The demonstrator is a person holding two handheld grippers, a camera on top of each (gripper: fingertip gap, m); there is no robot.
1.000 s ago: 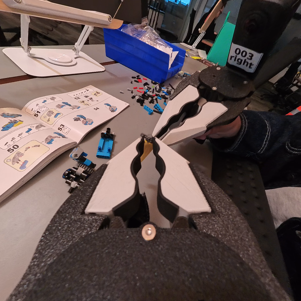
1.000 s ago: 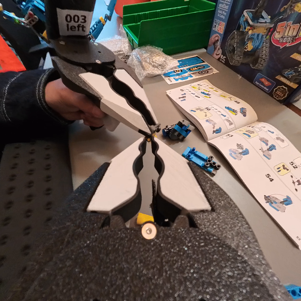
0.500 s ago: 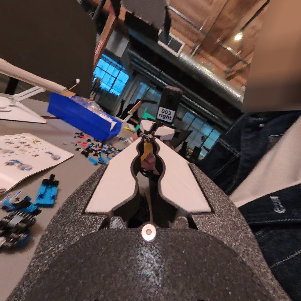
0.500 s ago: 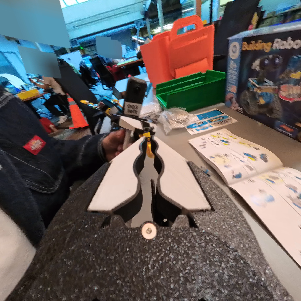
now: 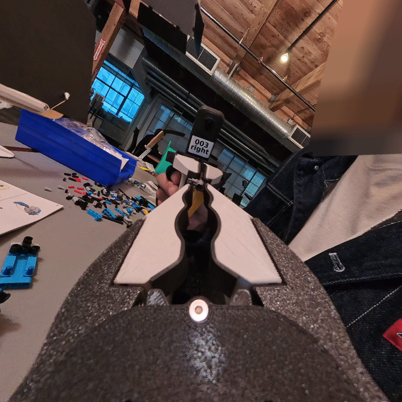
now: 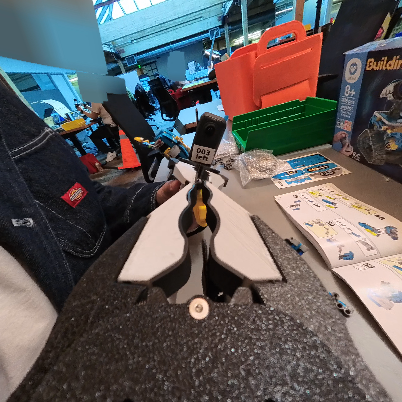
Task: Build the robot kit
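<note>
My left gripper (image 5: 196,185) and right gripper (image 6: 199,184) are raised above the grey table (image 5: 71,245) and meet tip to tip. Both are shut at their tips on one small part: a yellow piece (image 5: 195,203) with a grey and black connector (image 5: 197,181) at its top. The yellow piece (image 6: 200,210) hangs down and shows through the gap between the fingers in both views. The right gripper (image 5: 198,174) faces me in the left wrist view. The left gripper (image 6: 199,175) faces me in the right wrist view. A hand holds each gripper.
A blue bin (image 5: 71,148), a pile of small loose pieces (image 5: 104,200) and a blue plate assembly (image 5: 17,267) lie on the left. An open instruction booklet (image 6: 337,224), sticker sheet (image 6: 309,171), plastic bag (image 6: 258,161), green bin (image 6: 282,128), orange bag (image 6: 272,71) and printed box (image 6: 374,104) stand beyond. A person's denim jacket (image 6: 54,195) is close. Both grippers' tips are close together, under 4 cm apart. Both grippers' tips are roughly 20 centimeters from the blue plate assembly (image 5: 17,267).
Both grippers have risen from low over the table and tilted upward, staying tip to tip on the small part. Since half a second ago they have barely moved.
</note>
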